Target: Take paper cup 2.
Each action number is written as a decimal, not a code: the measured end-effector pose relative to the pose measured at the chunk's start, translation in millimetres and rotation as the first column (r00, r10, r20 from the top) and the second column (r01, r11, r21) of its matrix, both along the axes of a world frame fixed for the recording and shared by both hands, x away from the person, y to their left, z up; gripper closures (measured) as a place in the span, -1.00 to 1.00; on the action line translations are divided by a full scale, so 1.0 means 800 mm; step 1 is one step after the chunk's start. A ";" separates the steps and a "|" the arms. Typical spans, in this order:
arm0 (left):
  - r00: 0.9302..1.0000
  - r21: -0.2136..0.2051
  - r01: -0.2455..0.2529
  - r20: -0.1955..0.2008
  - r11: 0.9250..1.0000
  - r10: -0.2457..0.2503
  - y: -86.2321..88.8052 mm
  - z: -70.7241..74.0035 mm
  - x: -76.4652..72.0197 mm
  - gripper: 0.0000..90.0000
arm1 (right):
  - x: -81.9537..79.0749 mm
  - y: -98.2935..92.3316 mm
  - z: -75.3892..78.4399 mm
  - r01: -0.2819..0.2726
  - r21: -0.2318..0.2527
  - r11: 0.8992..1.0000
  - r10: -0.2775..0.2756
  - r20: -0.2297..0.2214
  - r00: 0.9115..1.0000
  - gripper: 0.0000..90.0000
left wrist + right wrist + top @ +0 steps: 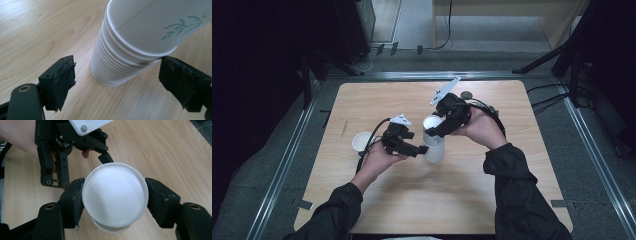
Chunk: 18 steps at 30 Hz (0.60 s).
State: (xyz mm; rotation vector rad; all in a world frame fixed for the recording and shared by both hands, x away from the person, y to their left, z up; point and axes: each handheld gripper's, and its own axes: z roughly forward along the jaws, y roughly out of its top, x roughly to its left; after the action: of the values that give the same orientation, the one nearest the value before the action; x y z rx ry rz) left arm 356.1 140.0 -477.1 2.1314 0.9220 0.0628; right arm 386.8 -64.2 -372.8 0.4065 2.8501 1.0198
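Near the middle of the table, your right gripper pinches the top cup of the upturned stack while your left gripper straddles the stack unclosed; thin paper crushes and sticks, so grip low and gently.

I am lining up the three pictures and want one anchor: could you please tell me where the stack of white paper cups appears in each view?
High view: the stack of paper cups stands at the table's middle, between both grippers.
Left gripper view: upper right, upside-down rims piled on the wood, the right pad at its rims.
Right gripper view: centre, seen from above, clamped by the right gripper.
Shared landmark: the light wooden table.
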 end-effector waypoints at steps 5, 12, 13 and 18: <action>1.000 0.008 0.000 0.002 1.000 0.000 -0.001 0.000 0.000 -0.69 | 0.000 -0.003 0.004 0.005 0.024 1.000 -0.004 -0.005 1.000 -0.21; 1.000 0.015 0.002 0.007 1.000 -0.002 -0.001 -0.001 0.000 -0.69 | -0.002 -0.005 0.010 0.009 0.036 0.999 -0.008 -0.006 1.000 -0.20; 1.000 0.015 0.003 0.007 1.000 -0.003 -0.001 -0.001 0.000 -0.69 | -0.002 -0.005 0.011 0.011 0.037 0.999 -0.011 -0.008 1.000 -0.20; 1.000 0.016 0.004 0.008 1.000 -0.004 -0.002 -0.001 0.000 -0.69 | -0.006 -0.011 0.023 0.015 0.064 0.998 -0.015 -0.003 1.000 -0.20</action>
State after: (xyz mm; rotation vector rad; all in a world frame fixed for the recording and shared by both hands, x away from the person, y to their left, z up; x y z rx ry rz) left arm 355.9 138.8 -477.7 2.1465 0.9154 0.0772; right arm 382.3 -72.7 -354.5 0.4341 2.8184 1.1116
